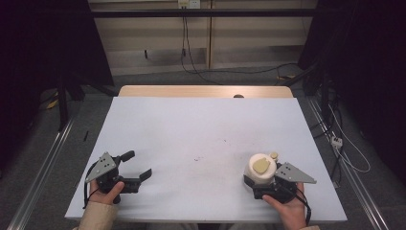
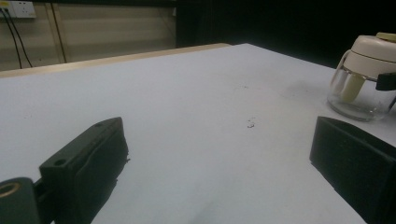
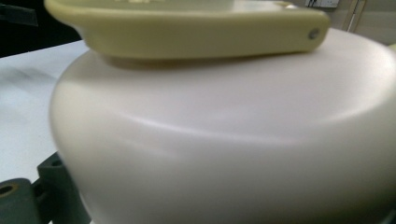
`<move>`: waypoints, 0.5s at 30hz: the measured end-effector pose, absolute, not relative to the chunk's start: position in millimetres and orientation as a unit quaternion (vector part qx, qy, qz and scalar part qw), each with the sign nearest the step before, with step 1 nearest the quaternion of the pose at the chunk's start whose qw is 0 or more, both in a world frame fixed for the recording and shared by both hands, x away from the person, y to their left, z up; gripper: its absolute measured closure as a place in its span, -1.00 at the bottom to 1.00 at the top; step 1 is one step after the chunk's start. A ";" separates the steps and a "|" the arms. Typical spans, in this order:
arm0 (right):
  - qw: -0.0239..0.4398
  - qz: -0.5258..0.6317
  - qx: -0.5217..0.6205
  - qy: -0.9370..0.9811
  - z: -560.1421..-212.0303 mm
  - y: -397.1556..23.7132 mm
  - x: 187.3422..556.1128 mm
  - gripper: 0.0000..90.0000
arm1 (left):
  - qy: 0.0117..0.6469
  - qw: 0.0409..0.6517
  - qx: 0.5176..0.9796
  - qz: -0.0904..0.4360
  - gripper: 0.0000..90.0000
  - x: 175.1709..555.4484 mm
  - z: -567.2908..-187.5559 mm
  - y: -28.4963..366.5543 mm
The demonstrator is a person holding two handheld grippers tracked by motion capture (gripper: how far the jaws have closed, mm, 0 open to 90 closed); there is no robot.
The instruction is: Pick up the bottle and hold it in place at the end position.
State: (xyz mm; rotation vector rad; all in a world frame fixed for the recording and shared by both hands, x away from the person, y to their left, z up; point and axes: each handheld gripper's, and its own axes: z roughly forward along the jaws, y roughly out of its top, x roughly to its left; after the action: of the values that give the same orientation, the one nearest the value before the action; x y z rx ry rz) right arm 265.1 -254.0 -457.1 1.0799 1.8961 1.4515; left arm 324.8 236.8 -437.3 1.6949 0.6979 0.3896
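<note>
A glass jar (image 1: 261, 167) with a cream domed lid (image 3: 233, 140) and a yellowish flat handle (image 3: 187, 28) stands on the white table (image 1: 201, 124) at the front right. In the left gripper view the jar (image 2: 362, 70) shows clear glass below the lid. My right gripper (image 1: 259, 176) is right behind it, with a jaw on each side of the jar and a black jaw touching the glass. My left gripper (image 1: 139, 164) rests at the front left, open, with nothing but bare table between its jaws (image 2: 217, 140).
A few dark specks (image 1: 198, 158) mark the sheet near the middle. A wooden strip (image 1: 206, 91) runs along the table's far edge. Cables (image 1: 344, 143) lie on the floor to the right and behind the table.
</note>
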 end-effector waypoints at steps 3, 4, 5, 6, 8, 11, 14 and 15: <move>0.255 0.536 0.400 0.698 -457.1 -253.6 266.0 -0.92 | 0.300 0.593 0.728 0.168 -0.92 324.9 -437.3 236.8; 0.253 0.538 0.399 0.698 -457.1 -253.7 266.3 -0.90 | 0.300 0.592 0.729 0.168 -0.92 324.9 -437.3 236.8; 0.253 0.538 0.399 0.698 -457.1 -253.7 266.3 -0.90 | 0.300 0.592 0.728 0.168 -0.92 324.9 -437.3 236.8; 0.252 0.539 0.399 0.698 -457.1 -253.9 266.3 -0.90 | 0.300 0.592 0.729 0.167 -0.92 325.0 -437.4 236.8; 0.250 0.542 0.401 0.695 -457.2 -254.3 266.2 -0.89 | 0.300 0.593 0.729 0.167 -0.92 325.2 -437.6 236.6; 0.248 0.546 0.405 0.690 -457.2 -254.5 266.2 -0.88 | 0.301 0.592 0.729 0.167 -0.92 325.3 -437.6 236.6; 0.249 0.546 0.410 0.687 -456.5 -253.7 266.0 -0.86 | 0.303 0.593 0.727 0.167 -0.92 325.1 -437.7 236.8; 0.249 0.546 0.413 0.685 -456.4 -253.3 266.2 -0.86 | 0.304 0.593 0.726 0.167 -0.92 325.2 -437.7 236.8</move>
State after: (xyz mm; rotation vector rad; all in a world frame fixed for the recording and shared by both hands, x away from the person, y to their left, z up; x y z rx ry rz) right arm 266.2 -253.3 -456.4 1.1250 1.8665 1.4883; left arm 325.2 236.8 -437.7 1.6888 0.7077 0.3871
